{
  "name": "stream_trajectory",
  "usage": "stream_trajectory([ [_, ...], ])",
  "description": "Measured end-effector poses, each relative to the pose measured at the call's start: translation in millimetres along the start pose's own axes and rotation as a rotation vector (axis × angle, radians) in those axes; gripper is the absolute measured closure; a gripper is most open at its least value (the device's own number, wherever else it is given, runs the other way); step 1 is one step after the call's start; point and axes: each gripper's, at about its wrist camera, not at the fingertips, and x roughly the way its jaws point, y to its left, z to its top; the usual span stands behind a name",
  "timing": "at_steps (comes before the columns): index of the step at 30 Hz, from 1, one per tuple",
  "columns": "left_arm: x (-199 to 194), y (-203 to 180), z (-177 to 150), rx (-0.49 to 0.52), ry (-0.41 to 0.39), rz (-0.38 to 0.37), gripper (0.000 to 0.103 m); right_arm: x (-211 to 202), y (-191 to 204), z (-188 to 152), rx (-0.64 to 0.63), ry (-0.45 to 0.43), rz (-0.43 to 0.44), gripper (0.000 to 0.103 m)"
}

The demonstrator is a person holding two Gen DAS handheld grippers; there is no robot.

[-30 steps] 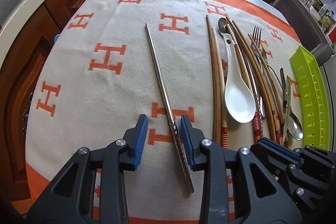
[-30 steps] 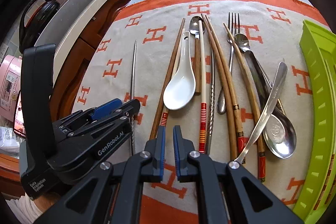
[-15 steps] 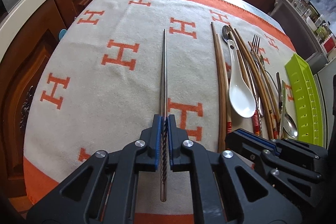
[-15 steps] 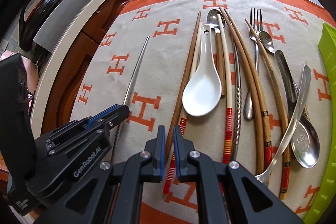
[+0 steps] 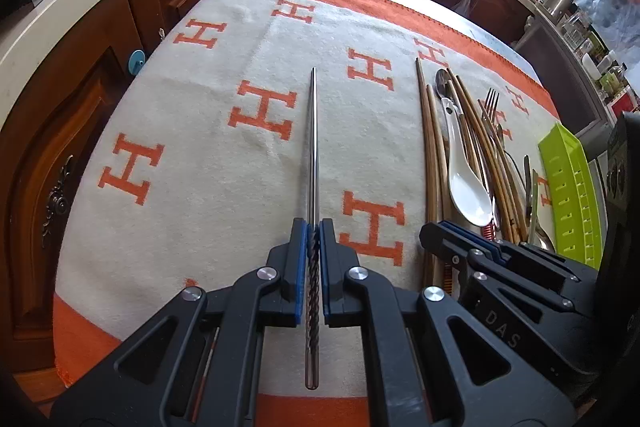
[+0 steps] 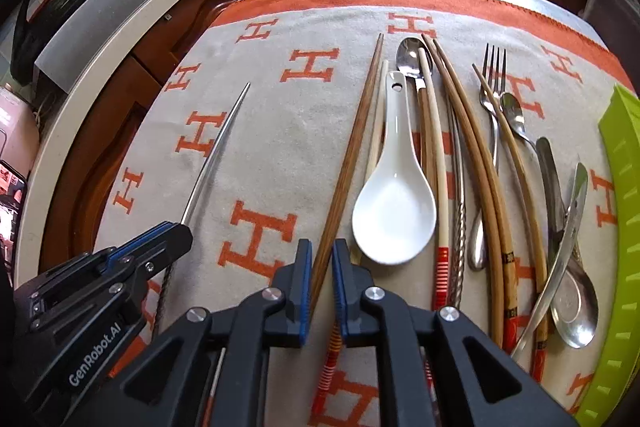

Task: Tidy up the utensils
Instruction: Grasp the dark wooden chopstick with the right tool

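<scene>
My left gripper (image 5: 314, 227) is shut on a twisted-handle metal chopstick (image 5: 314, 147), which points straight ahead over the H-patterned cloth (image 5: 192, 155). In the right wrist view the left gripper (image 6: 176, 227) holds that chopstick (image 6: 216, 155) at the left. My right gripper (image 6: 322, 247) has its jaws nearly together, with only a narrow slit. It hovers over the dark wooden chopstick (image 6: 352, 147), which shows through the slit and lies on the cloth. A white ceramic spoon (image 6: 394, 211) lies just to its right. In the left wrist view the right gripper (image 5: 432, 227) sits beside the pile.
Several wooden chopsticks, a fork (image 6: 494, 87), metal spoons (image 6: 572, 307) and a second twisted metal chopstick (image 6: 460, 227) lie side by side on the right half of the cloth. A lime-green tray (image 6: 624, 227) runs along the right edge. Dark wooden cabinets and a pale counter edge surround the table.
My left gripper closed on the metal chopstick, which swung from a slant to straight ahead. My right gripper shifted left, from open cloth to over the dark wooden chopstick.
</scene>
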Motion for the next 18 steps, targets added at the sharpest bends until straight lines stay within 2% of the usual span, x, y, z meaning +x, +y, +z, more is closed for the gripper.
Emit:
stream_trajectory([
  [3,-2,2,0,-0.002,-0.005,-0.003,0.099,3,9,2,-0.033,-0.012,-0.040,0.086],
  [8,-4,5,0,-0.009,-0.005,-0.005,0.099,4,15,1,-0.072,-0.014,-0.083,0.086],
  [9,-4,6,0,-0.008,-0.003,-0.006,0.099,4,16,1,-0.079,-0.013,-0.090,0.092],
  [11,-4,6,0,-0.011,0.002,-0.011,0.099,2,15,-2,-0.082,-0.014,-0.105,0.096],
  [18,-8,7,-1,-0.020,0.015,-0.031,0.099,-16,-4,-8,0.021,-0.025,0.041,0.097],
])
